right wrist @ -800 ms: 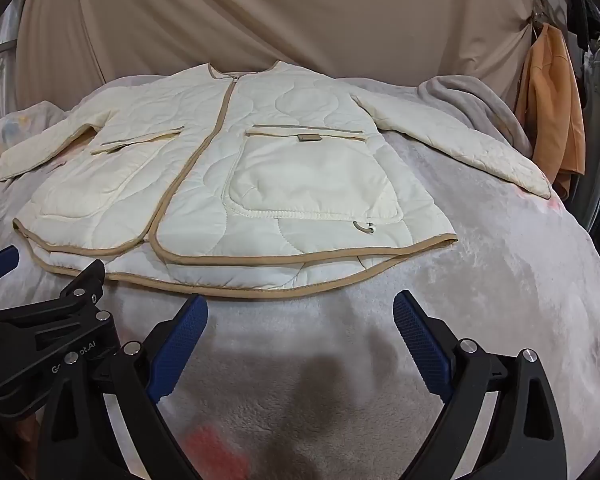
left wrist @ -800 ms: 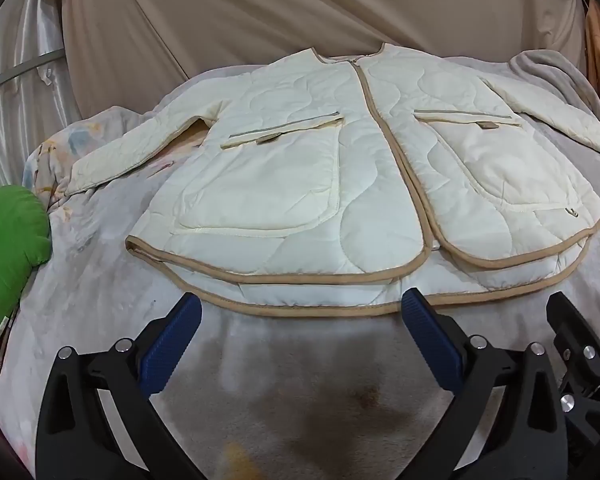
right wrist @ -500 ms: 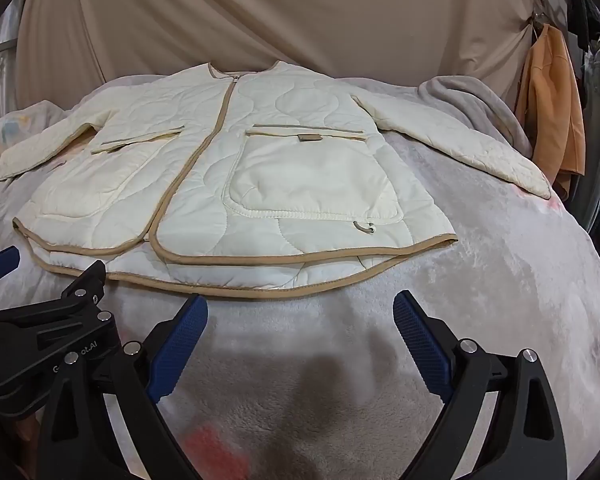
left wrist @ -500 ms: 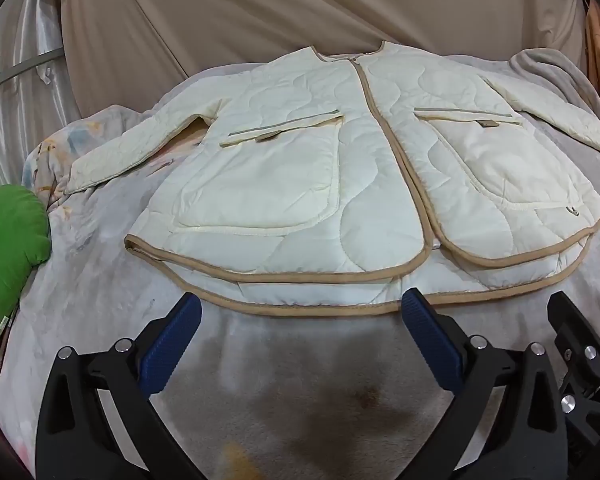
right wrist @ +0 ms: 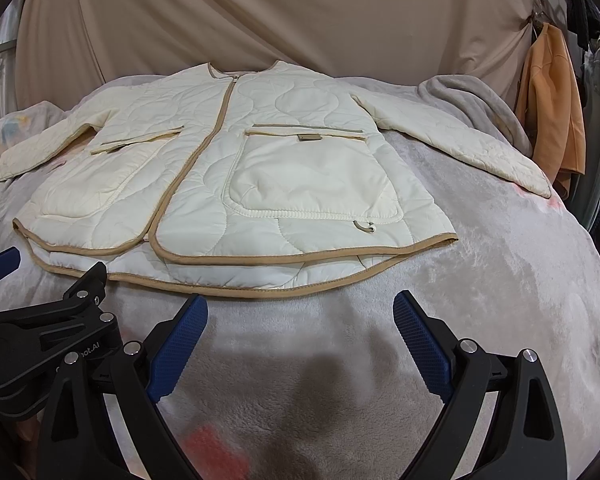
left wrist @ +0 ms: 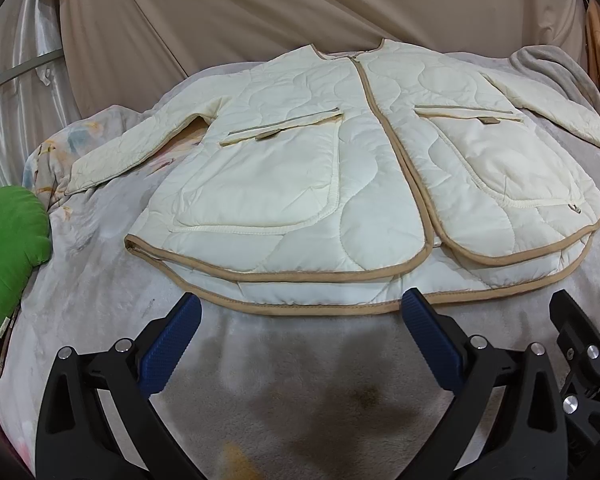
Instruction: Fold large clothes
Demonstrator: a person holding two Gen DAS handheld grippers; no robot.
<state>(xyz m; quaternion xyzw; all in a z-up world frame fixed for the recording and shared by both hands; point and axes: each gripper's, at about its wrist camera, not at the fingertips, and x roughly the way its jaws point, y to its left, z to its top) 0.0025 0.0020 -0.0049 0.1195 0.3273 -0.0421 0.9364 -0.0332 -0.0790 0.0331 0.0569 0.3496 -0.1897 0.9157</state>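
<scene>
1. I am holding two grippers side by side over a bed covered with a pale plush blanket (right wrist: pixel 500 280), both pointing at a cream quilted jacket (left wrist: pixel 340 168) that lies face up, front closed, collar farthest from me
2. My left gripper (left wrist: pixel 300 320) has its blue-padded jaws spread wide and empty, poised just short of the jacket's tan-trimmed hem (left wrist: pixel 300 308)
3. My right gripper (right wrist: pixel 300 320) is likewise spread wide and holds nothing, just short of the same hem, slightly to the right
4. The jacket's left sleeve (left wrist: pixel 140 148) angles out toward a green cushion (left wrist: pixel 8 256) at the bed's left edge; the right sleeve (right wrist: pixel 460 144) stretches out toward a crumpled grey throw (right wrist: pixel 472 96) and an orange garment (right wrist: pixel 552 100) hanging at the far right
5. I judge folding has not begun: the jacket is spread flat and unfolded, so this is the approach before the first fold
6. The next move likely calls for pinching fabric at a sleeve or side edge, catching both layers, and carrying it across the body without dragging the whole jacket along the blanket
</scene>
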